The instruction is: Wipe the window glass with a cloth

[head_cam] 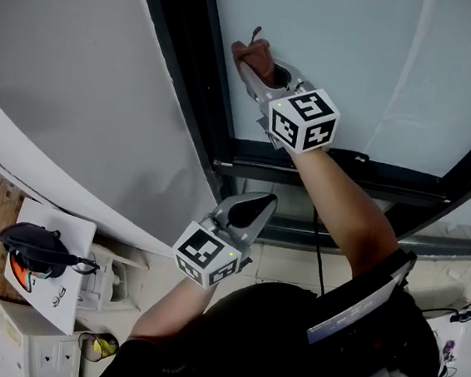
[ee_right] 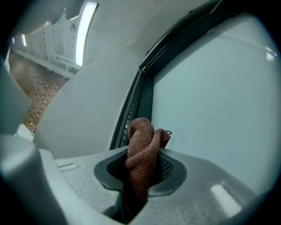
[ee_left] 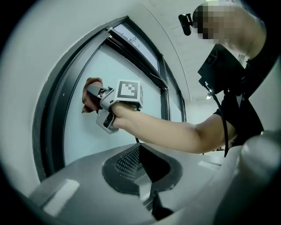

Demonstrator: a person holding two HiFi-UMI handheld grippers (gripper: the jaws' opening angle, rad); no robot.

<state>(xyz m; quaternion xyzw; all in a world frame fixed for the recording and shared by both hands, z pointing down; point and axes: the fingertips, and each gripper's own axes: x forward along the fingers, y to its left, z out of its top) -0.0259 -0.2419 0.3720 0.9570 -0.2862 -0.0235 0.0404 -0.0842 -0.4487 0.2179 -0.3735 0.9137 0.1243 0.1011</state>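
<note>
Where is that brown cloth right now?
Top centre of the head view: the cloth is clamped in the right gripper, held up at the window glass beside its dark left frame.

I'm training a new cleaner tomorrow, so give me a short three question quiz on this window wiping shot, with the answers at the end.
1. Multiple choice: which holds the cloth? A) left gripper B) right gripper C) a bare hand.
2. True or false: the cloth sits mid-pane on the window glass, far from the dark frame.
3. Short answer: what is between the left gripper's fingers?
Key: 1 B. 2 False: it is at the window glass edge, beside the dark frame. 3 Nothing.
</note>
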